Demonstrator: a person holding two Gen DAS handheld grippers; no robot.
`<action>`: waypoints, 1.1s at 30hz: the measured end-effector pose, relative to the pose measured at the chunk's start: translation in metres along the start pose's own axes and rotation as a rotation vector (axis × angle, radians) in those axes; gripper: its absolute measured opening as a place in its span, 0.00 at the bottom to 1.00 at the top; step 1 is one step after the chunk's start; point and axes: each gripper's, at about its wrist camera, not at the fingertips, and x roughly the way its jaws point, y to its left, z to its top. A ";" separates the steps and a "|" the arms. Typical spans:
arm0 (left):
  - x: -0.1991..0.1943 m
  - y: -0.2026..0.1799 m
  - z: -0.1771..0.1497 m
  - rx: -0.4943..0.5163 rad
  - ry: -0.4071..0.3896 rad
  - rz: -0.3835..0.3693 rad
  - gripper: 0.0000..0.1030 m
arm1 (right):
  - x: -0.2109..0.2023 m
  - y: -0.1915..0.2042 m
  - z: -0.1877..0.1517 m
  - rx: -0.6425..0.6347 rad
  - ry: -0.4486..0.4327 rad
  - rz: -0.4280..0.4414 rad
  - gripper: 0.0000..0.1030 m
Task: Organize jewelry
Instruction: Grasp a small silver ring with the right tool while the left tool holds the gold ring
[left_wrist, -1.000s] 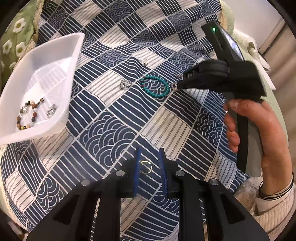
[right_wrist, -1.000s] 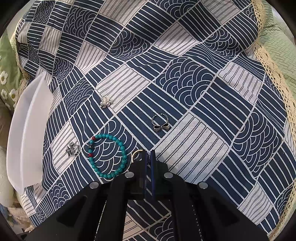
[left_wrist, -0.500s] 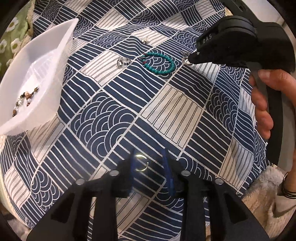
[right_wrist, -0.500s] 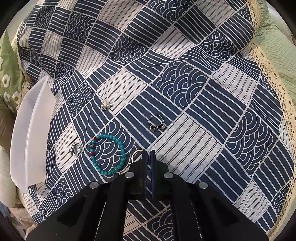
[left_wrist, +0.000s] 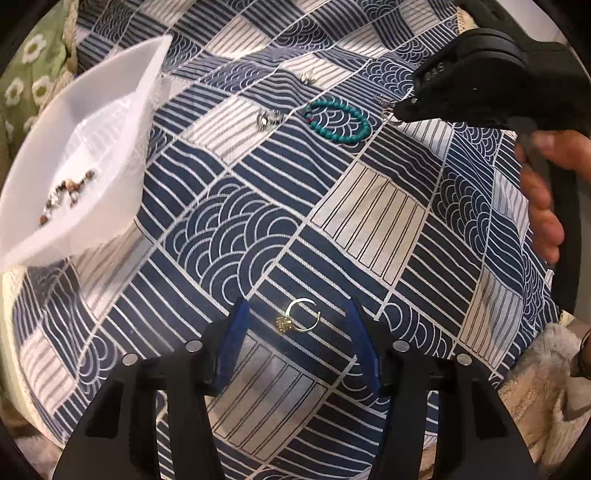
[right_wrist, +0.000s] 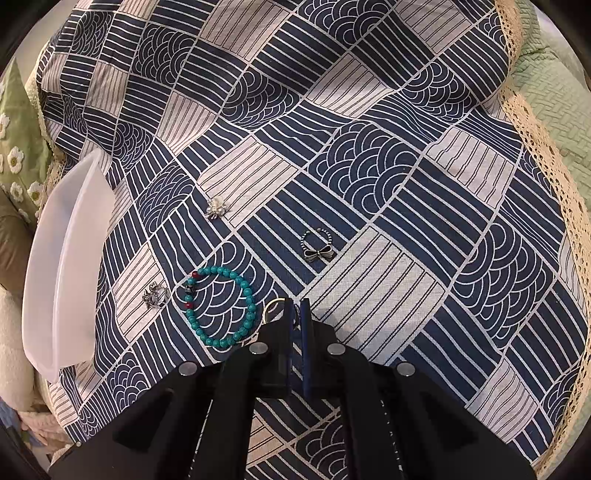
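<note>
navy-and-cream patterned cloth (left_wrist: 373, 221) covers the surface. left gripper (left_wrist: 297, 325) is spread wide, released, a thin gold open ring (left_wrist: 301, 319) lying flat between its blue fingers, gap facing up-right. right gripper (right_wrist: 296, 314) is clenched on a gold hoop (right_wrist: 271, 308), mostly hidden, beside the turquoise bead bracelet (right_wrist: 221, 306). beads in the white tray (left_wrist: 92, 147) blur.

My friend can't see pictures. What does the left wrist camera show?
A small gold ring lies on a blue-and-white patterned cloth between the wide-open left gripper. Farther off lie a turquoise bead bracelet and a white tray holding jewelry. The right gripper reaches in beside the bracelet.
</note>
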 end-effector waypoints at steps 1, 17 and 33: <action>0.001 0.001 0.000 -0.007 0.006 -0.006 0.33 | 0.000 0.000 0.000 0.000 -0.001 0.000 0.05; -0.020 0.008 0.000 -0.020 -0.040 -0.048 0.06 | -0.010 0.008 -0.002 -0.006 -0.016 0.019 0.05; 0.000 -0.001 -0.001 -0.008 0.009 -0.026 0.41 | -0.009 0.011 -0.004 -0.011 -0.011 0.015 0.05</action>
